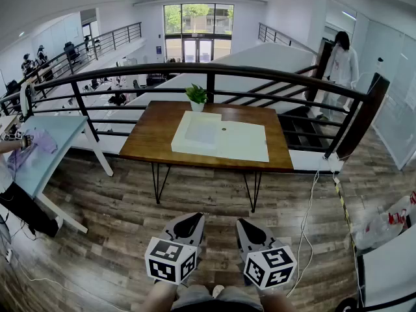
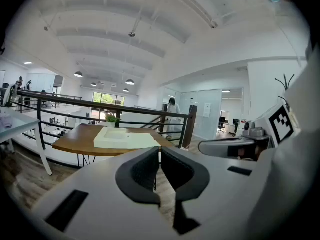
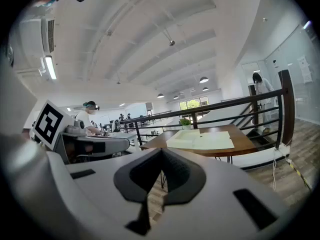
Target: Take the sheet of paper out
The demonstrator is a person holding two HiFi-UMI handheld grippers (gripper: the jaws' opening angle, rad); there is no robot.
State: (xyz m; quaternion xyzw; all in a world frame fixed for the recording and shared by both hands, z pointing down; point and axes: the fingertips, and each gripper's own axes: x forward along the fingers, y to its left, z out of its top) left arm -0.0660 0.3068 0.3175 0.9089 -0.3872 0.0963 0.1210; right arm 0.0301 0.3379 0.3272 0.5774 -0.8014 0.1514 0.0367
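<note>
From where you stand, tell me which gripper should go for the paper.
Right, narrowly. The left gripper and right gripper are both shut, side by side, well short of the table. The right one lines up with the flat sheet; the left faces the raised box.

A wooden table [image 1: 146,145] on thin black metal legs is seen standing on a plank floor [image 1: 117,220]. Two things are carried on its top. A flat white case [image 1: 195,132] is laid near the middle, reaching almost to the right end (its left half is thicker, with a shallow square hollow; its right half is thinner and marked by one small dark dot). A small potted plant [image 1: 196,96] is set upright at the far edge, just behind the thicker half; whether the pot touches the case cannot be told.
</note>
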